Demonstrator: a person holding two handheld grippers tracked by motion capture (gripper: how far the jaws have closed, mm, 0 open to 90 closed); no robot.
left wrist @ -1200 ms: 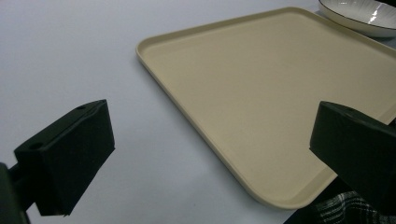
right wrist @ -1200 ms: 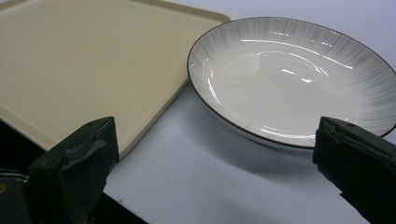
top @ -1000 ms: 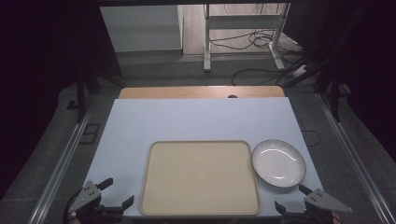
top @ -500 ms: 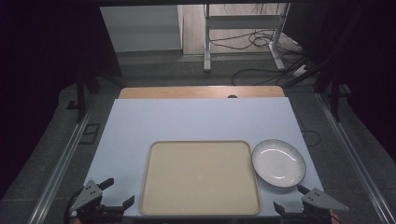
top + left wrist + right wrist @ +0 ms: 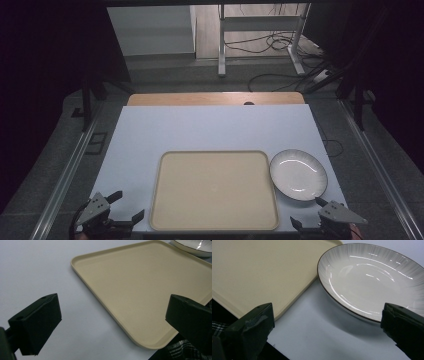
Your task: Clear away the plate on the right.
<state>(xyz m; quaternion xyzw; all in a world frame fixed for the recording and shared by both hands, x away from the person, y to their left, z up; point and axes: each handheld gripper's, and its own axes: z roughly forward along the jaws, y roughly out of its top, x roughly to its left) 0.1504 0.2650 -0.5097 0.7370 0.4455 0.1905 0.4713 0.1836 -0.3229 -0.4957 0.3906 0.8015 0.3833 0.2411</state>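
Nothing has shifted since earlier | left gripper [image 5: 121, 207] jaws apart, at table [image 5: 210, 130] near edge beside tray [image 5: 214, 190] | right gripper [image 5: 311, 211] jaws apart, just short of plate [image 5: 298, 174] | plate beside tray's right rim, on table

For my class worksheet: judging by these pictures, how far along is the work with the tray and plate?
Nothing looks done: the beige rectangular tray is bare, and the white dark-rimmed plate sits beside it on the white table. Nothing is in hand: left gripper and right gripper are open. Any handling is left.
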